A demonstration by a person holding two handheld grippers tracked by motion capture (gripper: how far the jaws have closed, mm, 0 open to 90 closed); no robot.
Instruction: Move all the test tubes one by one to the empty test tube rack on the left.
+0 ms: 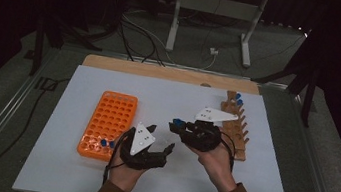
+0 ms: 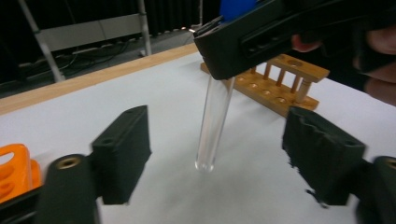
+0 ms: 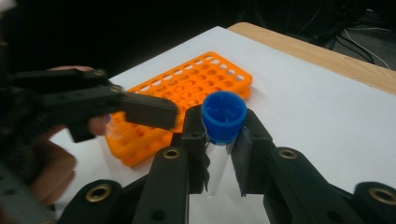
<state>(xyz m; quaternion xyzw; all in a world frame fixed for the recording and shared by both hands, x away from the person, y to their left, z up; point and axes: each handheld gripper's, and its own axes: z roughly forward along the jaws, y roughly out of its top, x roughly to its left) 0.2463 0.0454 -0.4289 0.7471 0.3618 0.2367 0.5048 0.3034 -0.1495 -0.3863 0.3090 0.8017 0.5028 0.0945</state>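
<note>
At the table's nine o'clock side, the orange rack (image 1: 109, 123) lies flat on the white mat (image 1: 63, 162), most of its wells vacant and two blue caps (image 1: 106, 143) showing in its near row, a sign that tubes are being sorted into it. Just to its three o'clock, the left gripper (image 1: 161, 139) is released, its jaws parted on either side of a clear tube (image 2: 214, 122) without touching the glass; the gap looks set for taking the tube's lower body, probably a handover or a steadying hold for work on the cap. The tube hangs upright between them, its rounded bottom just above the mat, held high by the neck so its body stays free to grab. At centre, the right gripper (image 3: 223, 140) is clenched on the tube just under its blue cap (image 3: 224, 115), the pads pressing from both sides. Farther toward three o'clock, the wooden rack (image 1: 235, 128) rests by the mat's edge, two capped tubes (image 1: 238, 99) standing at its far end, likely the supply from which tubes are drawn.
</note>
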